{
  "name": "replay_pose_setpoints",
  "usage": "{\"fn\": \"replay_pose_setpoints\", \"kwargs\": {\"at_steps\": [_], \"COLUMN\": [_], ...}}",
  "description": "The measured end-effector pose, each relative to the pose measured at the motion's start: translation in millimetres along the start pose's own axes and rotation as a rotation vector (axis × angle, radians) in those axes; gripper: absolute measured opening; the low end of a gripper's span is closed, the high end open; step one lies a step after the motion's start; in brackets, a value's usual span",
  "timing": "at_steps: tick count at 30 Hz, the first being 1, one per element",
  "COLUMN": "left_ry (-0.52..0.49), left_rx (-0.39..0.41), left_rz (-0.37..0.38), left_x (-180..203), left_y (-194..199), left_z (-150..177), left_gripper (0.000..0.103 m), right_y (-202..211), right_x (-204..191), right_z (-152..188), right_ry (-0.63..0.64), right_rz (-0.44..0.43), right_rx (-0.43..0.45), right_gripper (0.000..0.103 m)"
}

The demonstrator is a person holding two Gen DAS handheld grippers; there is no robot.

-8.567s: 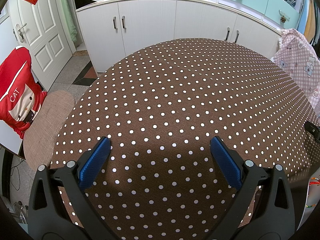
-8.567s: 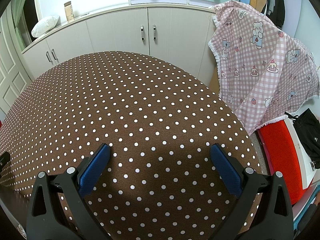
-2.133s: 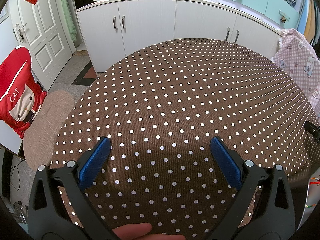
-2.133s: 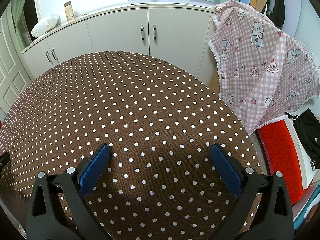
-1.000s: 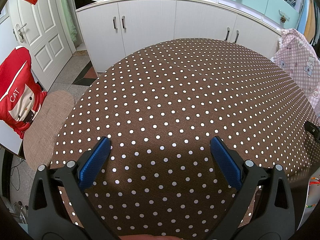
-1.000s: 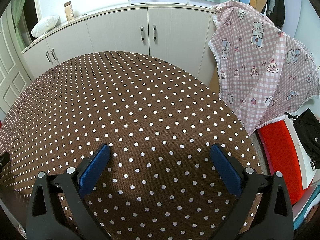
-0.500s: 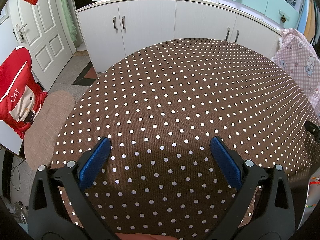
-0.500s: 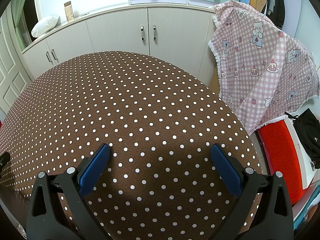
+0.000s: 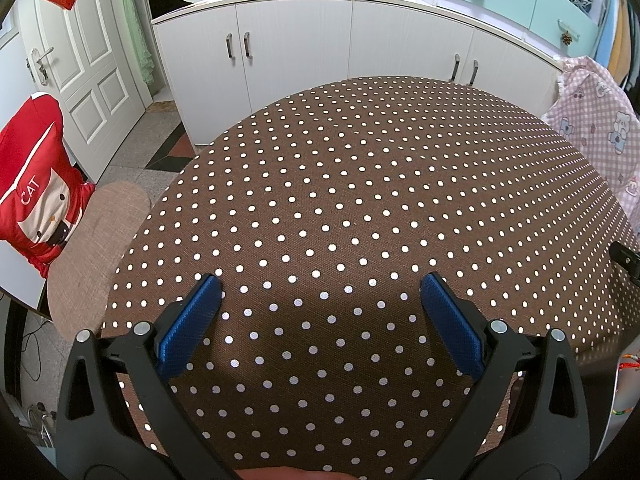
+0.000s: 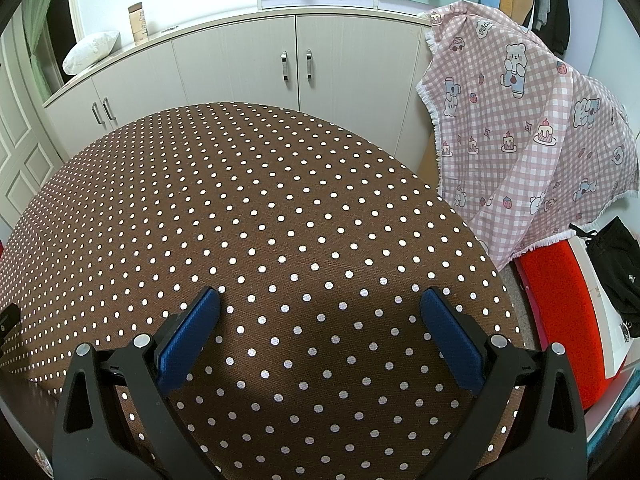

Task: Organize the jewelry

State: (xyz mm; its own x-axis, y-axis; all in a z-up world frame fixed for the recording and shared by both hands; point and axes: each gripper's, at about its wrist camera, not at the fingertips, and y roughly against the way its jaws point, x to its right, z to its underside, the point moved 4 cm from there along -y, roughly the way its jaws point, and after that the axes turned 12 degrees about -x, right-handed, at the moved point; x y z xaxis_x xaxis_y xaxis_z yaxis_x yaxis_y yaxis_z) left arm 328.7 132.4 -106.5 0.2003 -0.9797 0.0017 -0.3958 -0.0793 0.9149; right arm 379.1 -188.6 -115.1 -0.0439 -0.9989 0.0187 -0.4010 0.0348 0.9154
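Two wide-spread grippers: left gripper [image 9: 320, 286], right gripper [image 10: 320, 300]

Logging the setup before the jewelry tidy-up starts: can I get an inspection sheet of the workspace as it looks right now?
Surface: round table under a brown polka-dot tablecloth, flat, lit from above.
Job's things: no jewelry seen on the cloth; some beaded strands at the right edge of the left wrist view, too cropped to identify.
Clutter: nothing seen on the cloth.
Grippers: left hand-held gripper open, empty, over the near edge; right hand-held gripper open, empty.
Cables: a thin cable on the floor, left.
Surroundings: white cabinets, pink checked cloth, red cat cushion on a chair, white door.
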Motion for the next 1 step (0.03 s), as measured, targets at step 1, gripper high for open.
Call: {"fn": "replay_pose_setpoints", "kwargs": {"at_steps": [1], "left_ry": [0.0], "left_rx": [0.0], "left_rz": [0.0], "left_x": [0.0], "left_y": [0.0], "left_z": [0.0], "left_gripper": [0.098], "right_y": [0.0], "right_x": [-0.5], "right_z": [0.1], "right_ry": [0.0], "right_rz": [0.0], "right_rx": [0.0], "right_gripper": [0.097]}}
